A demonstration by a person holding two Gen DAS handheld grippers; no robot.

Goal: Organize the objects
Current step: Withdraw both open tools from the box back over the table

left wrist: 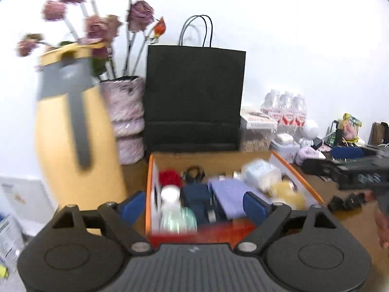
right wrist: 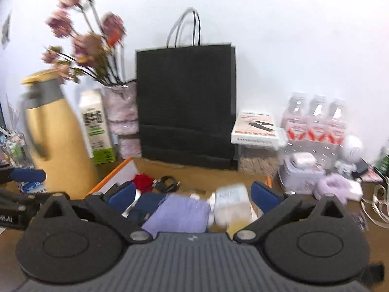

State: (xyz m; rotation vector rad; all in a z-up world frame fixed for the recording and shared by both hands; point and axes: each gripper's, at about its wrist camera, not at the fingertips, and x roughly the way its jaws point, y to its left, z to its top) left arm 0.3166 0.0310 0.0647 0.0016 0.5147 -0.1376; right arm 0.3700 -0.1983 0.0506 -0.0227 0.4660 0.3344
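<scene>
An orange-edged cardboard box (left wrist: 152,170) sits on the wooden table, filled with small items: a red pompom (left wrist: 170,177), a black cable (left wrist: 193,172), a clear bottle (left wrist: 176,213), a lilac cloth (left wrist: 228,194) and a pale packet (left wrist: 261,174). My left gripper (left wrist: 193,206) is open and empty, hovering over the box's near end. My right gripper (right wrist: 192,196) is open and empty above the lilac cloth (right wrist: 180,214) and packet (right wrist: 232,203). The right gripper also shows at the right edge of the left wrist view (left wrist: 350,170).
A yellow thermos jug (left wrist: 73,131) stands left of the box. A vase of dried roses (left wrist: 126,119) and a black paper bag (left wrist: 194,99) stand behind it. Water bottles (right wrist: 316,121), a white carton (right wrist: 255,129), a milk carton (right wrist: 96,126) and small clutter fill the right.
</scene>
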